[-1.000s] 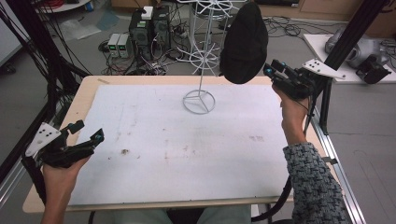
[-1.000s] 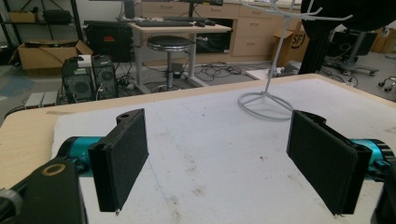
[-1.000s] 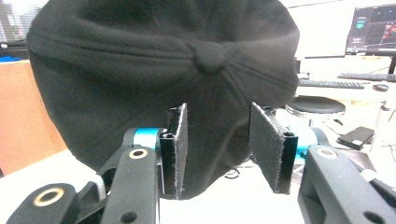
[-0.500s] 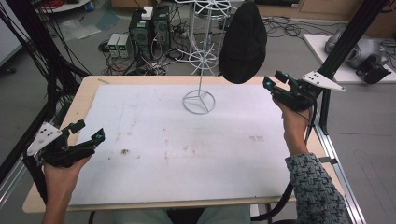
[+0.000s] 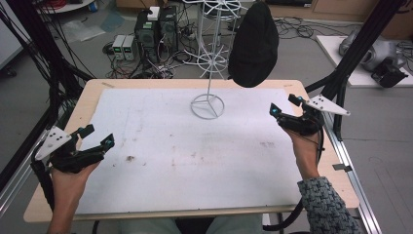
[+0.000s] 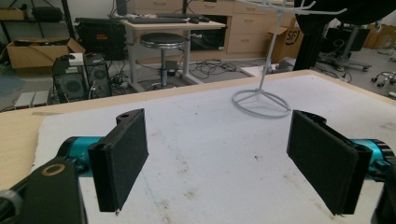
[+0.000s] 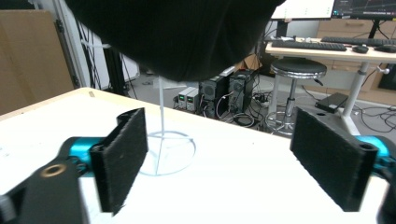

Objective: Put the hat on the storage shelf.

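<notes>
The right claw (image 5: pixel 285 106) is gaping empty, jaws just opening, with the black hat (image 5: pixel 253 45) hanging at its eleven o'clock; the left claw (image 5: pixel 97 136) is resting open.

Wooden table (image 5: pixel 92 105), light top, bare rim showing round the edges. White mat (image 5: pixel 160 126) covers nearly all of it, scuffed, with small dark specks and smudges left of centre near the front (image 5: pixel 130 158) and a faint mark to the right (image 5: pixel 267 144). White wire stand (image 5: pixel 208 105) sits on the mat at the far middle: ring base flat on the surface, thin pole rising upright from it.
</notes>
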Available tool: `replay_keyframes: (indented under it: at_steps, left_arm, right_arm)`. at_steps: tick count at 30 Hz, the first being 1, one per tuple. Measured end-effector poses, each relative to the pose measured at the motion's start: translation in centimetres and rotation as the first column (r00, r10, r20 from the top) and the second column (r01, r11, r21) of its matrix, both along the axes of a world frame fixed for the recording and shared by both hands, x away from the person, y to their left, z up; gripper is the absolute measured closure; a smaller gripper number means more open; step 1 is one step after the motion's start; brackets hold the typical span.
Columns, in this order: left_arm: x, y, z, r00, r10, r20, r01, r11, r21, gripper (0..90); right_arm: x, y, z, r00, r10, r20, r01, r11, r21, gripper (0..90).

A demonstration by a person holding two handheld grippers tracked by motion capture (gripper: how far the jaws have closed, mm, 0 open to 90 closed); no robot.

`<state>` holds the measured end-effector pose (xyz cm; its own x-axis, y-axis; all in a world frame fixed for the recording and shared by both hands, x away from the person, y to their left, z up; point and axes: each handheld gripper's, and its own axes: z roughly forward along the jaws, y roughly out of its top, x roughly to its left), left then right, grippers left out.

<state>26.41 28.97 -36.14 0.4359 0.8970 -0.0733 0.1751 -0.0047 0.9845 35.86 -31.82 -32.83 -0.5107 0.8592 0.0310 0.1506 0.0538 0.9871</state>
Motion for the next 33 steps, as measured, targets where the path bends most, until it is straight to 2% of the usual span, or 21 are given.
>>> replay_keyframes:
  at_steps: [1, 3, 5, 8, 9, 12, 16, 22, 25, 33]
  left_arm:
    - [0.0, 0.0, 0.0, 1.0000, -0.001, 0.001, 0.001, 1.0000, 0.002, 20.5]
    - [0.2, -0.2, -0.1, 1.0000, -0.001, -0.003, 0.001, 1.0000, 0.001, 20.6]
    - [0.3, -0.3, -0.2, 1.0000, -0.005, -0.003, 0.005, 1.0000, 0.006, 20.5]
    - [0.4, -0.5, -0.4, 0.9999, -0.009, -0.007, 0.009, 0.9998, 0.016, 20.5]
    - [0.5, -0.5, -0.4, 0.9999, -0.008, -0.009, 0.008, 0.9999, 0.013, 20.5]
    - [0.6, -0.6, -0.6, 0.9999, -0.008, -0.014, 0.009, 0.9999, 0.015, 20.5]
    - [0.6, -0.6, -0.8, 0.9998, -0.008, -0.017, 0.009, 0.9999, 0.012, 20.5]
    - [0.7, -0.6, -1.1, 0.9997, -0.009, -0.023, 0.009, 0.9999, 0.015, 20.5]
    - [0.7, -0.7, -1.1, 0.9996, -0.011, -0.024, 0.012, 0.9998, 0.016, 20.5]
    - [0.8, -0.6, -1.2, 0.9994, -0.014, -0.030, 0.014, 0.9997, 0.019, 20.5]
  right_arm:
    - [-0.2, 0.0, -0.3, 0.9999, -0.006, -0.016, 0.006, 1.000, -0.009, 12.1]
    - [-0.5, 0.1, -0.7, 0.9979, -0.004, -0.064, 0.002, 0.999, -0.033, 11.3]
    - [-1.1, 0.2, -1.3, 0.9994, -0.002, -0.033, 0.001, 1.000, -0.024, 11.3]
    - [-1.7, 0.5, -2.3, 0.9982, 0.005, -0.060, -0.008, 0.998, -0.055, 11.3]
    - [-1.9, 0.6, -2.7, 0.9985, 0.005, -0.055, -0.008, 0.999, -0.053, 11.3]
    - [-2.4, 0.8, -3.8, 0.9966, 0.006, -0.082, -0.010, 0.998, -0.055, 11.3]
    - [-2.9, 0.9, -4.9, 0.9952, -0.002, -0.097, -0.004, 0.998, -0.057, 11.2]
    - [-3.4, 0.7, -6.9, 0.9923, -0.013, -0.123, 0.009, 0.999, -0.039, 11.2]
    - [-3.6, 0.7, -7.5, 0.9889, -0.008, -0.149, 0.002, 0.999, -0.040, 11.3]
    - [-3.7, 0.8, -7.6, 0.9905, -0.013, -0.137, 0.006, 0.999, -0.045, 11.3]
